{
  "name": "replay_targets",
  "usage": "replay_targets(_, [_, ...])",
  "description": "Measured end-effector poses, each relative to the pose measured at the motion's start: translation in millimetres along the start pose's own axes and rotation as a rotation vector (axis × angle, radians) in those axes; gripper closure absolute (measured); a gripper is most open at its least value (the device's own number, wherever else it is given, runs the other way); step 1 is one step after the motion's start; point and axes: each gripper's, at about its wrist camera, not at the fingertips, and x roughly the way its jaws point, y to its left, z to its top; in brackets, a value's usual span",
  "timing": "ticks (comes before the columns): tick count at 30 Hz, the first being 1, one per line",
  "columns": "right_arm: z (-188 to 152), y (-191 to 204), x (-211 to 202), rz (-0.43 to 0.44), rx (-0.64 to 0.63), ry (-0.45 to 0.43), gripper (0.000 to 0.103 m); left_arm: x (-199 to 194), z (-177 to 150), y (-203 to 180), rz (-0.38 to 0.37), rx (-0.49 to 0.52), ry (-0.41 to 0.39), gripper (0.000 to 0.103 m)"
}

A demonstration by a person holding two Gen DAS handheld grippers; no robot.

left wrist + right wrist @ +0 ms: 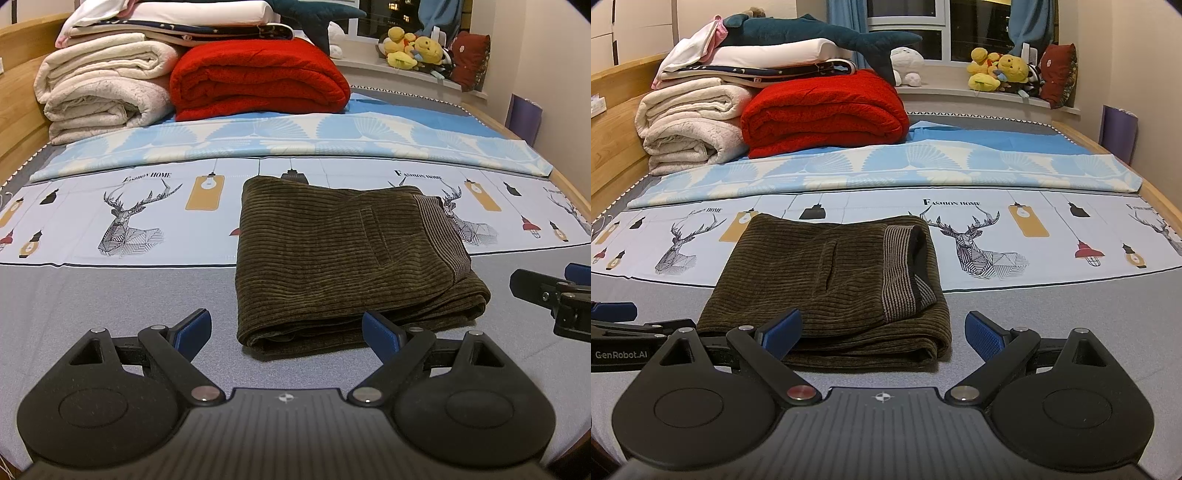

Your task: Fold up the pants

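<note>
Pants [343, 266] folded flat on the bed [110, 295], both grippers off them.
Lying as a compact olive corduroy bundle, striped waistband [905, 273] on the right, half on the grey sheet, half on the deer-print strip. Left gripper [286, 332] spread wide, holding nothing, just short of the near fold. Right gripper [882, 332] spread wide too, empty, at the near edge. Behind: red blanket [258, 77], cream blankets [99, 88].
</note>
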Motion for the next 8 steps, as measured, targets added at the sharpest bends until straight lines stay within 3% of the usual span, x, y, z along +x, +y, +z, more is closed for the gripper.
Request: replay_targets(8, [-0.1, 0.1, 0.2, 0.000, 0.000, 0.000, 0.008, -0.7, -0.6, 0.4, -0.006, 0.008, -0.006, 0.011])
